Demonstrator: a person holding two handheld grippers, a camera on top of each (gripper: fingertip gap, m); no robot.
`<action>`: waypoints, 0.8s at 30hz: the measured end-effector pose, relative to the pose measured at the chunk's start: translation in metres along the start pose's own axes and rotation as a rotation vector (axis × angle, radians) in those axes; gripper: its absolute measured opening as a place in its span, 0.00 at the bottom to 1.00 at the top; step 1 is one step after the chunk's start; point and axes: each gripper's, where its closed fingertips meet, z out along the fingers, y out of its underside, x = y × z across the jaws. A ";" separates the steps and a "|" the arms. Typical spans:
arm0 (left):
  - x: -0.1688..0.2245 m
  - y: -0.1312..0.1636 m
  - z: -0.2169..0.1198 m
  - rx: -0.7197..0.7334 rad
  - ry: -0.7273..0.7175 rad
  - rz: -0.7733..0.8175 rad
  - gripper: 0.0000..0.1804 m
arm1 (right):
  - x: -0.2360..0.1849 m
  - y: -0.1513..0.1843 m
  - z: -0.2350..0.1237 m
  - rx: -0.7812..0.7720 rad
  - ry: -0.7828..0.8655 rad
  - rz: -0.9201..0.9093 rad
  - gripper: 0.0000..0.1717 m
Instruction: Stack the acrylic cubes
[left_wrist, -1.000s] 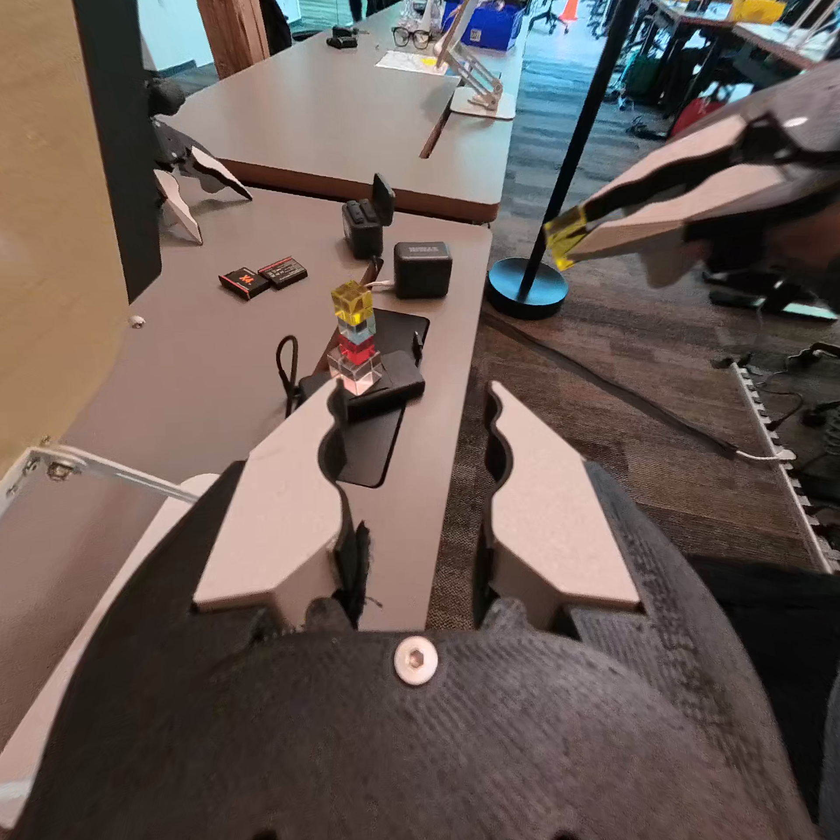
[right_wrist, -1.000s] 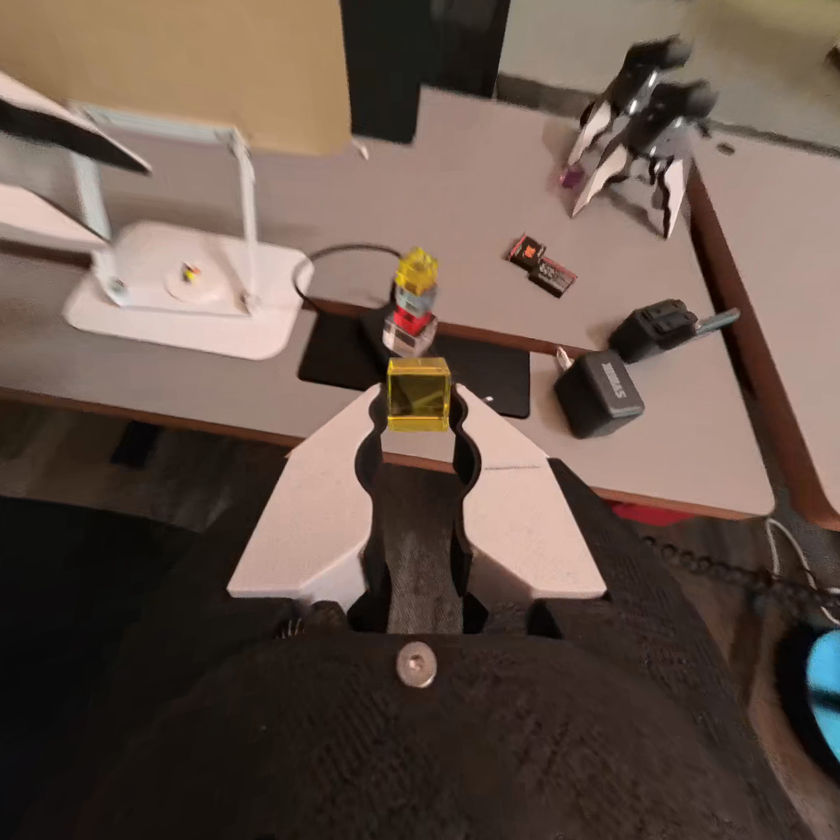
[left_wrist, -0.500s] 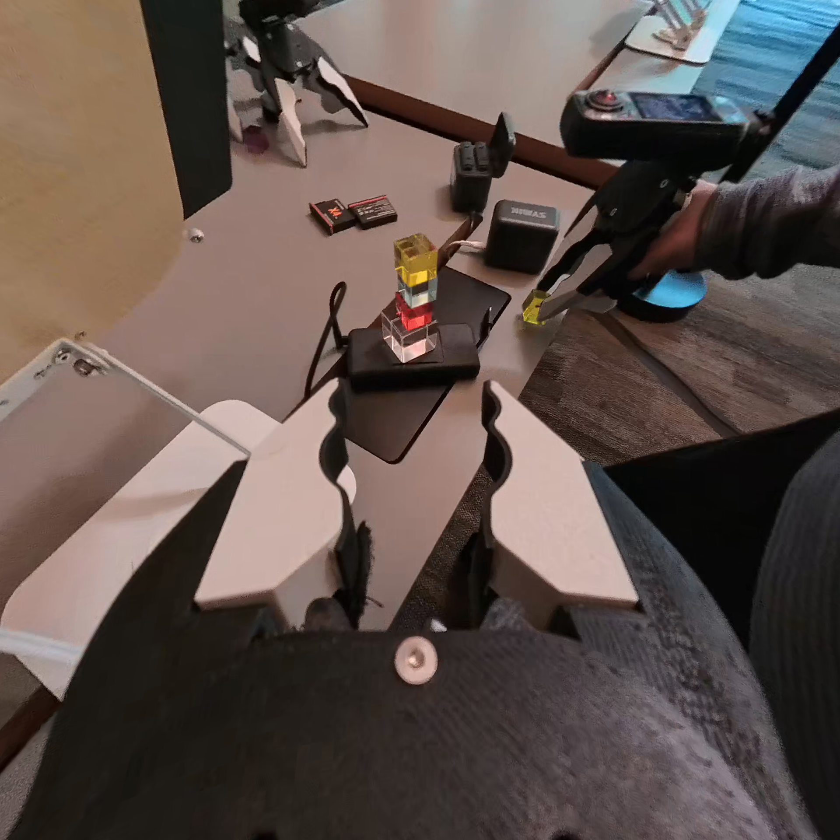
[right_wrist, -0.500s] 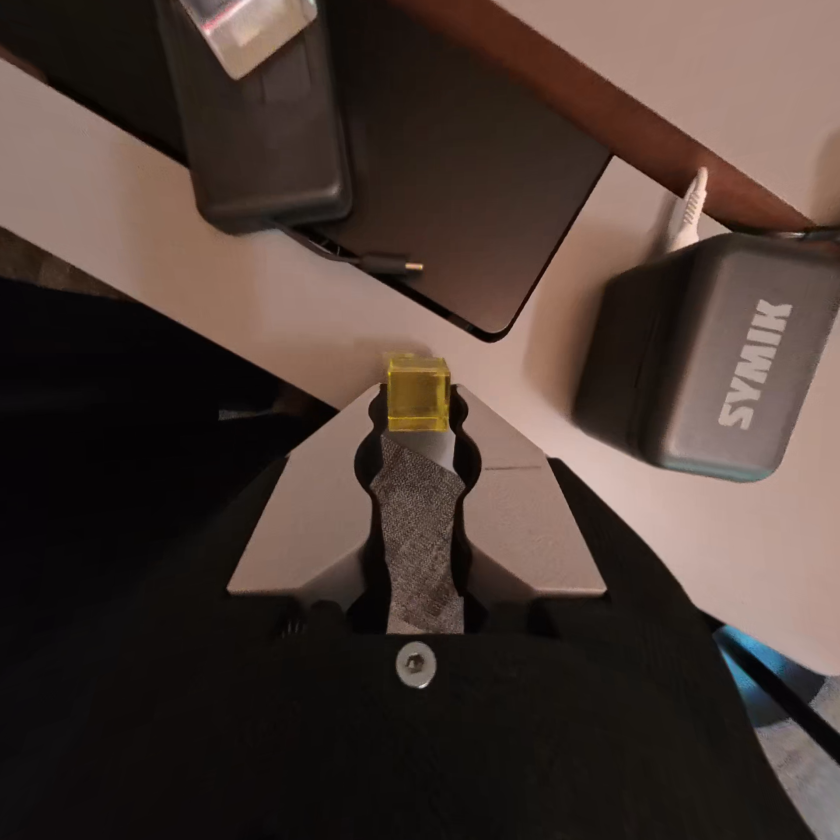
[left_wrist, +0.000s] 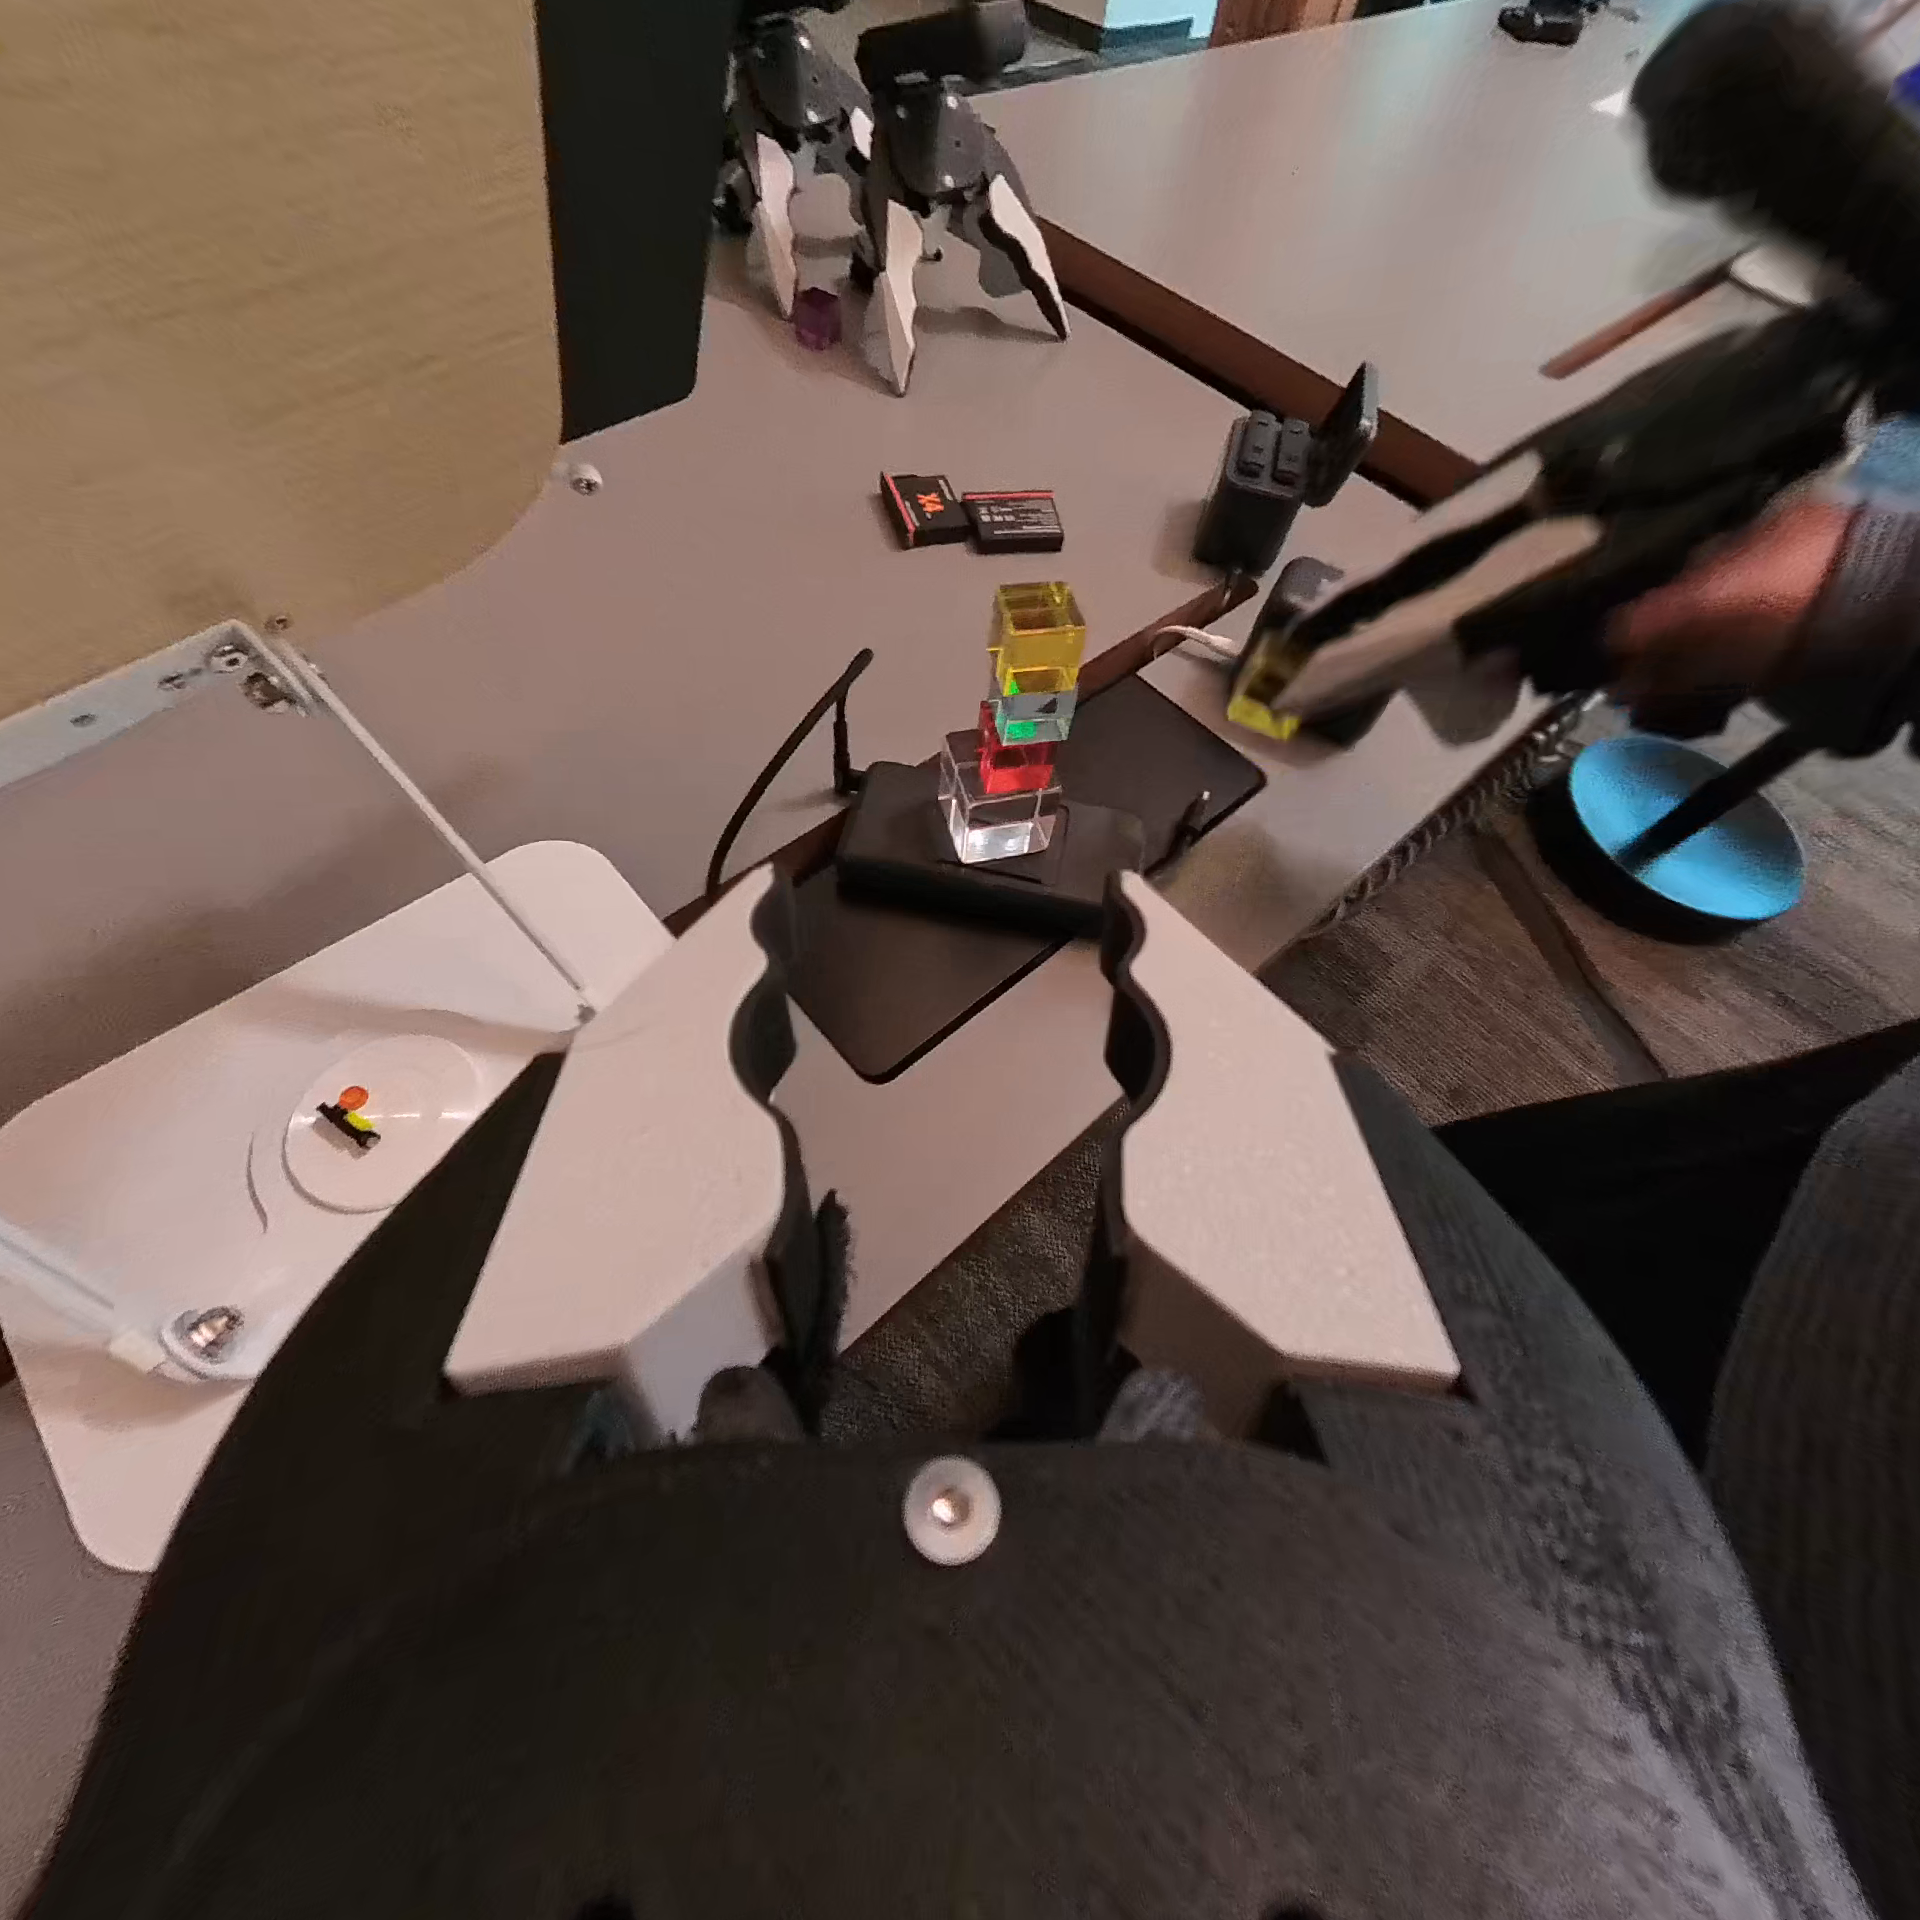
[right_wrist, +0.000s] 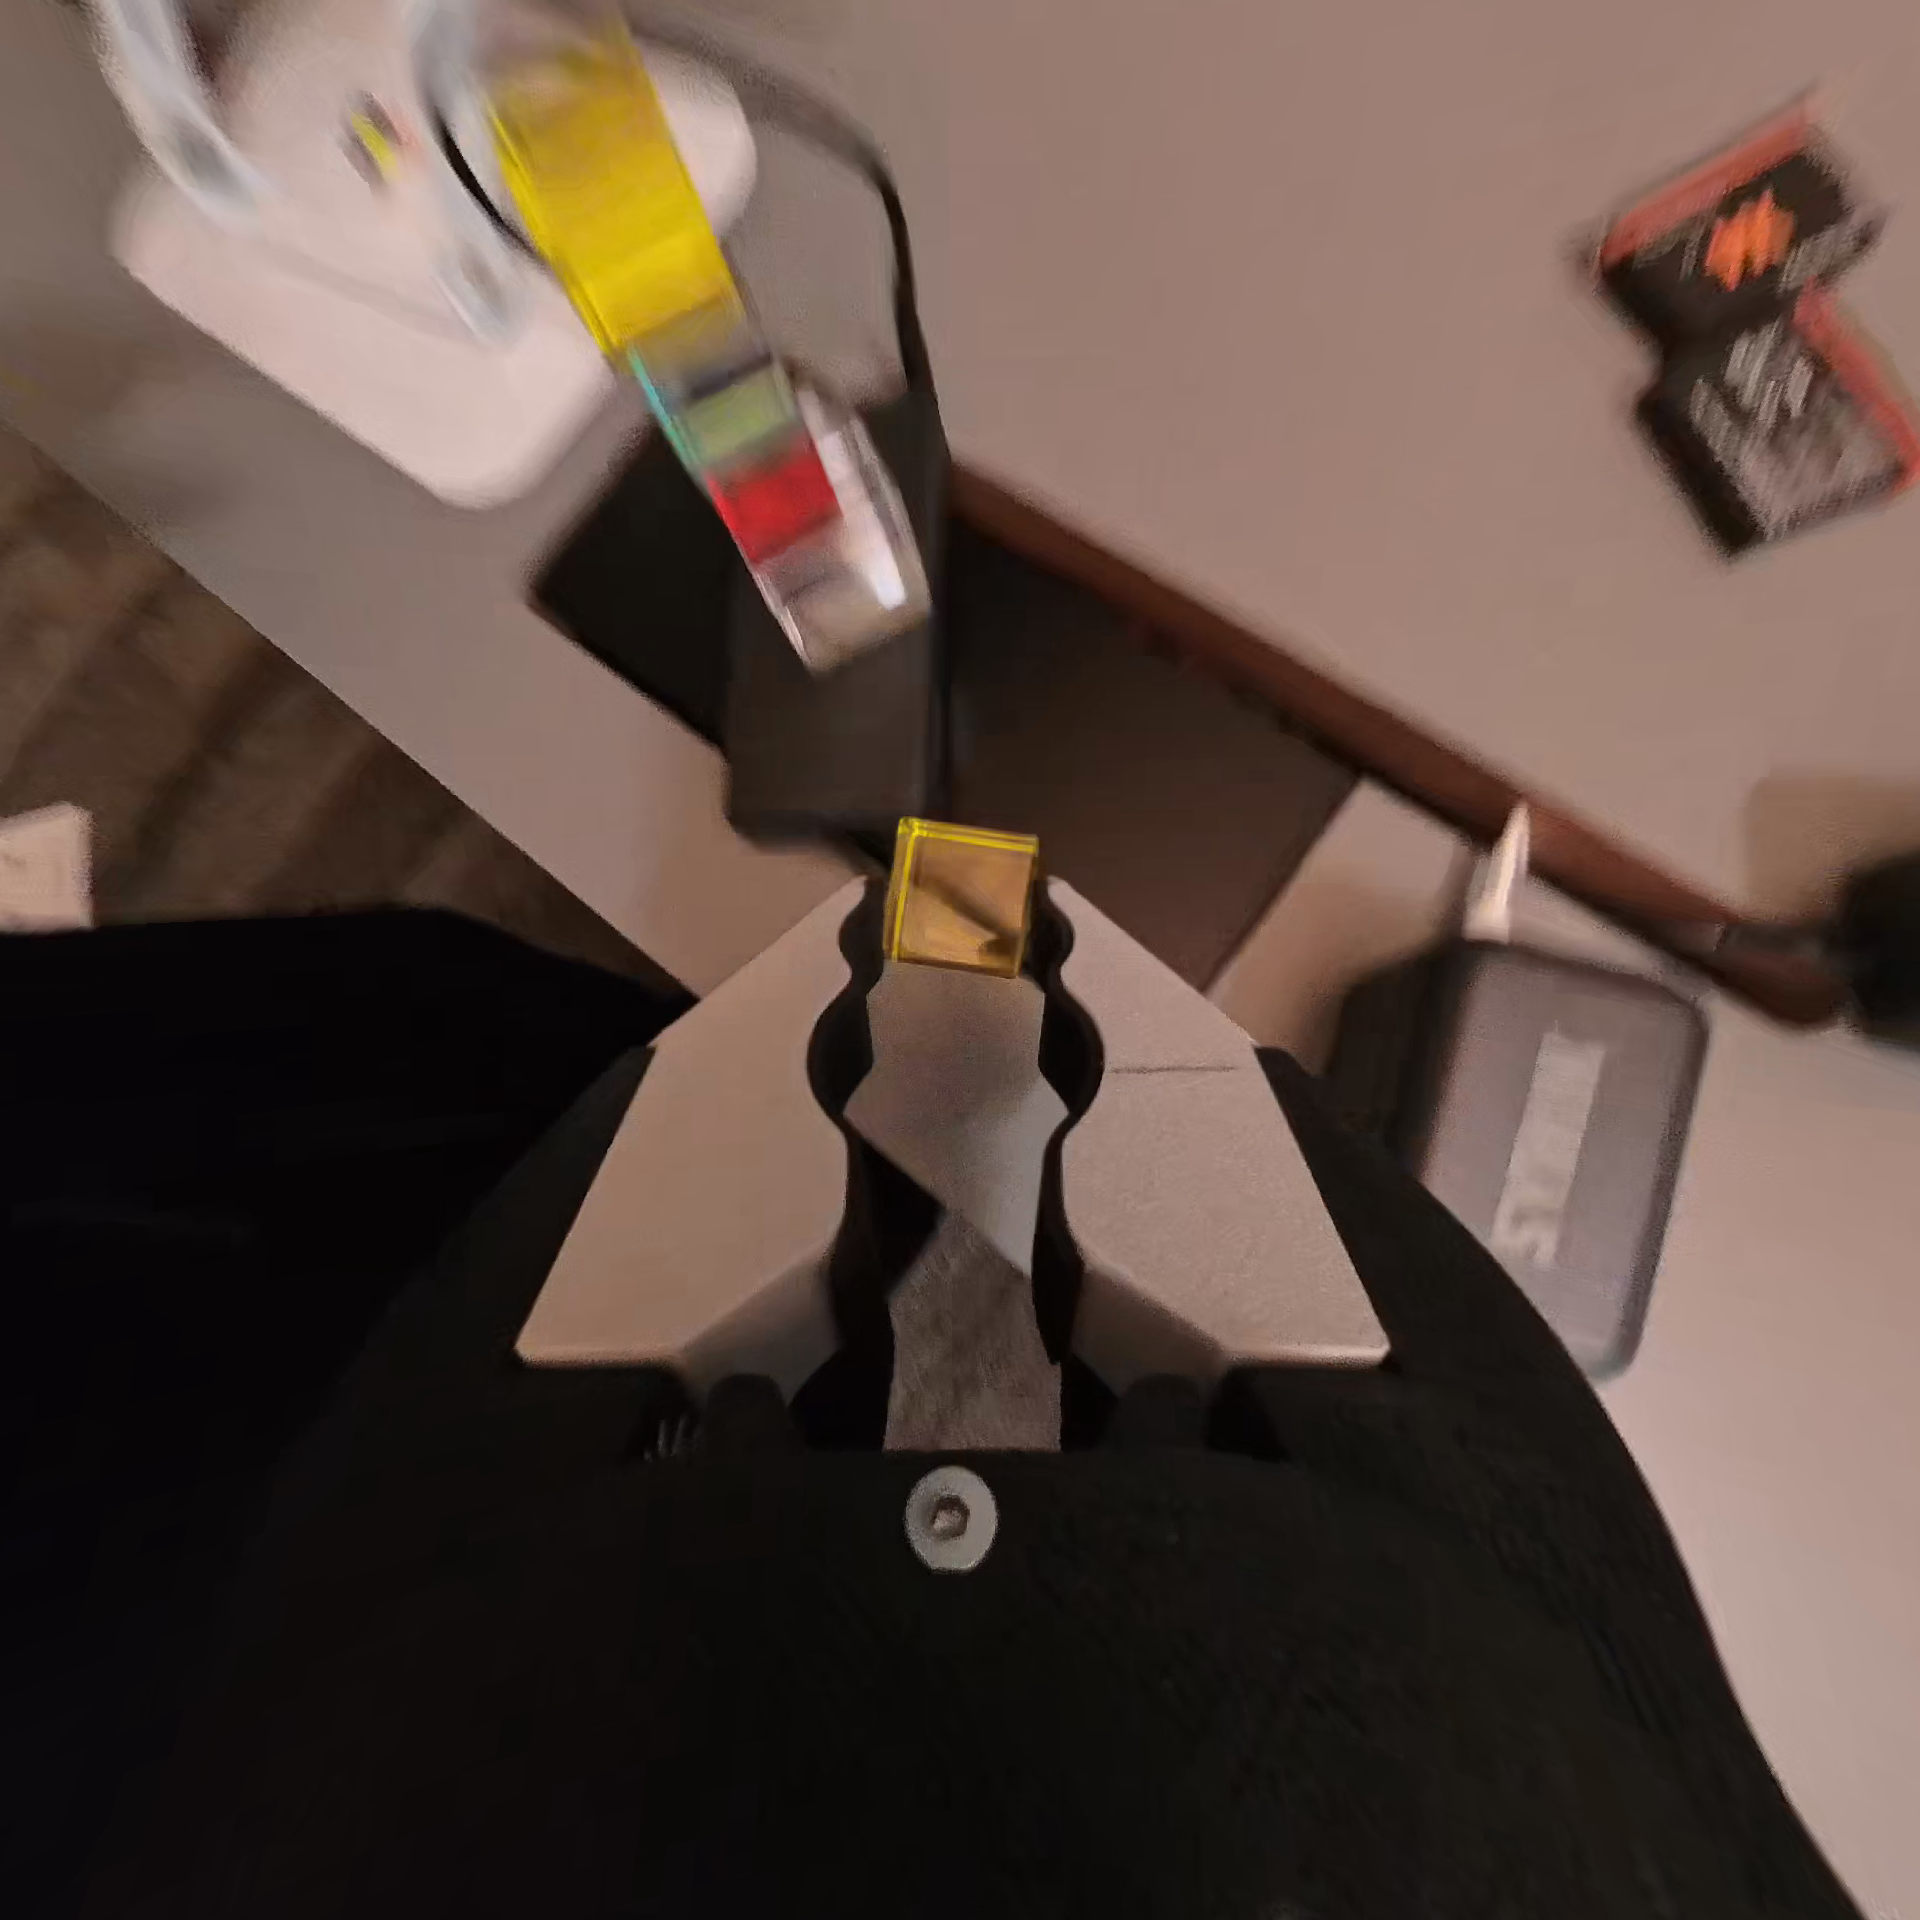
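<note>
— What do the right tongs (right_wrist: 961, 906) have hold of?

— One small yellow cube (right_wrist: 962, 896), see-through like tinted acrylic, with sharp edges. Both black wavy pads press on its sides, so the jaws stand only as wide as the cube. It hangs above the grey table (left_wrist: 644, 623), beside the black pad (left_wrist: 1164, 769).

— And the left tongs (left_wrist: 943, 914)?

— Spread wide, nothing between the matte grey fingers (left_wrist: 665, 1091). They hang near the table's edge, pointing at the tower (left_wrist: 1013, 727).

— Describe it.

— Four glossy transparent cubes stacked unevenly: a clear one at the bottom, then red, then a pale greenish one, yellow on top. It stands on a flat black box (left_wrist: 977, 883) with rounded corners, which lies on the thin black pad.

— What surrounds it?

— Two small black-and-orange packs (left_wrist: 971, 509) lying flat, two dark chargers or cases, two spare grippers (left_wrist: 894, 208) standing on their fingertips with a purple cube (left_wrist: 816, 315) beneath one, and a smooth white stand base (left_wrist: 312, 1039).
</note>
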 end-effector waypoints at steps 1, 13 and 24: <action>-0.002 -0.001 -0.001 0.006 -0.013 -0.009 0.32 | -0.006 -0.024 -0.006 0.050 -0.041 -0.005 0.16; -0.022 0.012 -0.020 0.045 -0.144 -0.114 0.32 | -0.059 -0.111 0.012 -0.133 -0.225 -0.380 0.16; -0.027 0.023 -0.029 0.050 -0.187 -0.154 0.33 | -0.058 -0.103 0.027 -0.199 -0.198 -0.436 0.16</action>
